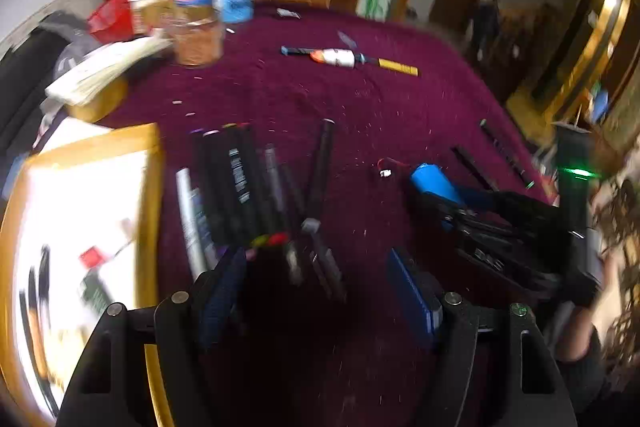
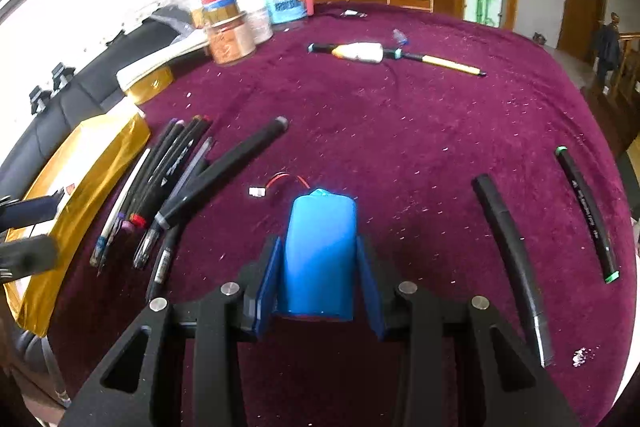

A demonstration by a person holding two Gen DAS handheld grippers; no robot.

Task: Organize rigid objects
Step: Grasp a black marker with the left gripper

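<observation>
The right claw (image 2: 320,267) grips the blue battery (image 2: 320,247) for sorting, while the left claw (image 1: 320,291) hangs released over the bunched pens (image 1: 240,187) on the worktop (image 1: 360,107).

Plush maroon cloth (image 2: 400,131) covers the table — blue battery pack (image 2: 320,251) glossy, smooth; markers (image 2: 180,163) matt black plastic.
</observation>
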